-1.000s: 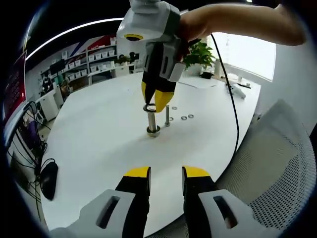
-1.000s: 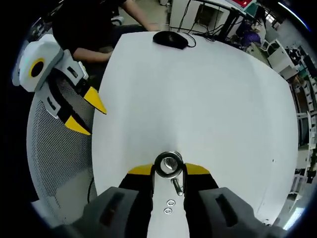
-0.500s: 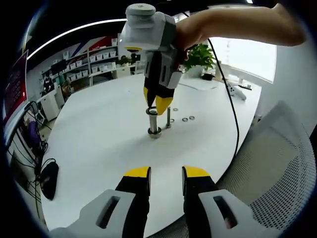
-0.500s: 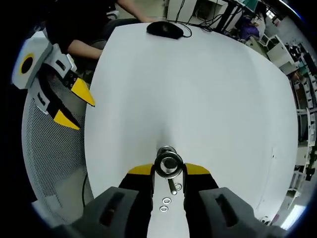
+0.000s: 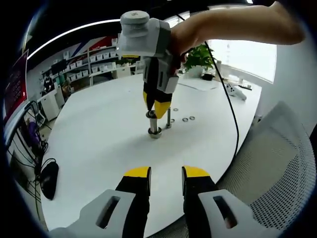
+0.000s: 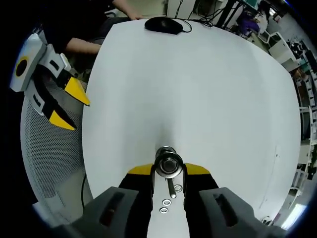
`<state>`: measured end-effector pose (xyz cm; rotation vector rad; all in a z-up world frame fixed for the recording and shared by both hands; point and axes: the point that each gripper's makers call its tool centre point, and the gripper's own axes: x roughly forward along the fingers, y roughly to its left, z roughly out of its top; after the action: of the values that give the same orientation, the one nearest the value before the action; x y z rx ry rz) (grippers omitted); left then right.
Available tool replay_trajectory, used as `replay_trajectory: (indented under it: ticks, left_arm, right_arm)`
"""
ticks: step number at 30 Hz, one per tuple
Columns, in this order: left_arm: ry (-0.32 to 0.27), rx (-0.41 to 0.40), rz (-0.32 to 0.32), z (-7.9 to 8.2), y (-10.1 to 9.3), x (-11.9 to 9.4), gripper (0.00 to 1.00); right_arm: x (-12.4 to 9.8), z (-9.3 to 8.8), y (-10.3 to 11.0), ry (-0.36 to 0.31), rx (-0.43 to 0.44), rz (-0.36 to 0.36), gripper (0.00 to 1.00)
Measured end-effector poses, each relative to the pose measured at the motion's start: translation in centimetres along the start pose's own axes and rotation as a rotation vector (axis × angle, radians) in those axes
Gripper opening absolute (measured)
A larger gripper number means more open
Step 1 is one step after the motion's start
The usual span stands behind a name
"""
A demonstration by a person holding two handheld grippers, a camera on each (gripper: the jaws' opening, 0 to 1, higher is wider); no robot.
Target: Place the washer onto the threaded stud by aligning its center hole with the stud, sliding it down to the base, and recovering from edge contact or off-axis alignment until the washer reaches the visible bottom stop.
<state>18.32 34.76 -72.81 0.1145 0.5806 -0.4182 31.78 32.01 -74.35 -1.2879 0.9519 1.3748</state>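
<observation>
Left gripper view: right gripper (image 5: pixel 157 105) clamped on washer (image 5: pixel 151 114) atop threaded stud (image 5: pixel 154 124), mid-table (image 5: pixel 99 139); own jaws slightly apart, holding nothing.

Right gripper view: washer (image 6: pixel 168 165) pinched over stud end; left gripper (image 6: pixel 67 105) parted beside chair (image 6: pixel 49 158).

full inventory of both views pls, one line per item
Table: 1, white, under everything.
Threaded stud: 1, metal, upright mid-table.
Washer: 1, metal, at the stud's top between the right fingers.
Thin bolt: 1, metal, upright beside the stud.
Loose washers: about 3, metal, flat past the bolt.
Mouse: 1, black, table edge.
Mesh chair: 1, grey, beside the table.
Plant: 1, green, far side.
Left gripper: 1, yellow-tipped, open, off the table.
Right gripper: 1, yellow-tipped, above the stud.
</observation>
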Motion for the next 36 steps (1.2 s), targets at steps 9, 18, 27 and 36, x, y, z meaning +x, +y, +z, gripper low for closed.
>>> replay_trajectory:
  ticks: [9,18,27,36]
  left_arm:
    - [0.003,0.001,-0.002,-0.1,0.0,0.0,0.22]
    - [0.014,0.005,-0.004,-0.2,0.0,0.1,0.22]
    - [0.015,0.005,-0.005,-0.2,-0.1,0.1,0.22]
    - [0.013,0.004,-0.008,-0.2,-0.1,0.0,0.22]
  right_arm:
    - [1.5,-0.3,0.1,-0.003,-0.004,-0.007,0.23]
    - [2.9,-0.4,0.3,0.004,-0.008,-0.004,0.23]
    - [3.8,-0.8,0.8,0.017,-0.012,0.019,0.24]
    - [3.5,-0.8,0.3,-0.062,0.047,-0.029,0.3]
